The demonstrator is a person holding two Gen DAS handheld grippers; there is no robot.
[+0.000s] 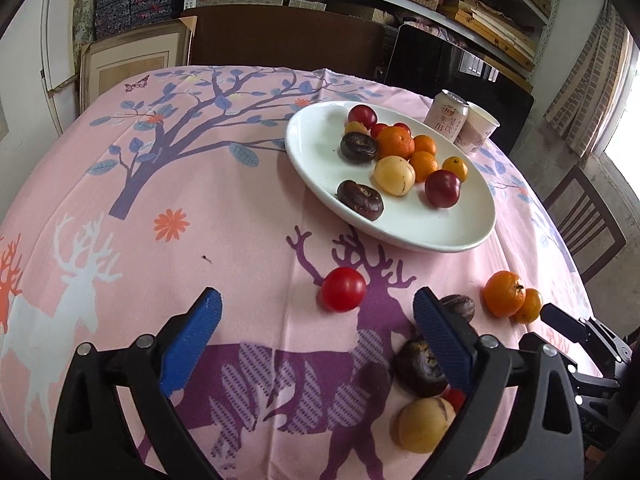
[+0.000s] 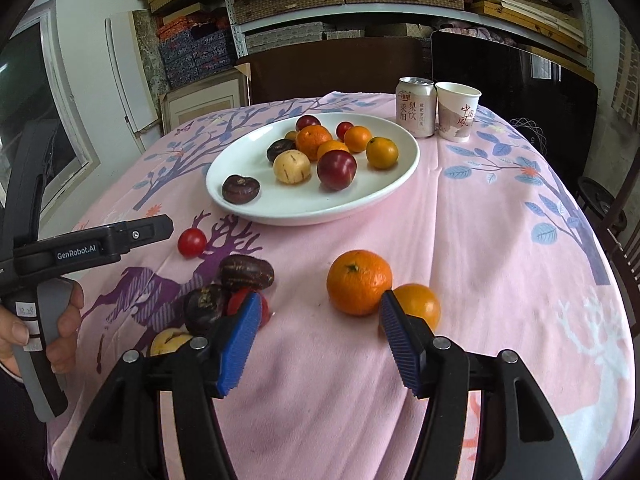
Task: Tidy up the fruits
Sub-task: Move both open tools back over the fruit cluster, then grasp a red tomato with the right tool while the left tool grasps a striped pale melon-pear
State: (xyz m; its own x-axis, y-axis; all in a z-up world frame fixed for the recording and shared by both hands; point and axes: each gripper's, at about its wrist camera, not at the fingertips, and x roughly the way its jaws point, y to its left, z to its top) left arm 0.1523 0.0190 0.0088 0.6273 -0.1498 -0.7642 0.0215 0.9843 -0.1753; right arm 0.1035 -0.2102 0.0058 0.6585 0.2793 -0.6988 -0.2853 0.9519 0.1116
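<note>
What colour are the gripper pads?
Blue, ribbed pads; clearest in the right wrist view.

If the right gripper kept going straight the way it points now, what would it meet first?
Probably the large orange on the tablecloth, just ahead of the right gripper and slightly right of centre; its open jaws hold nothing. Depth is uncertain.

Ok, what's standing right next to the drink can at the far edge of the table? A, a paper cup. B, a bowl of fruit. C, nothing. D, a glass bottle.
A: a white paper cup stands beside the can, behind the plate.
</note>
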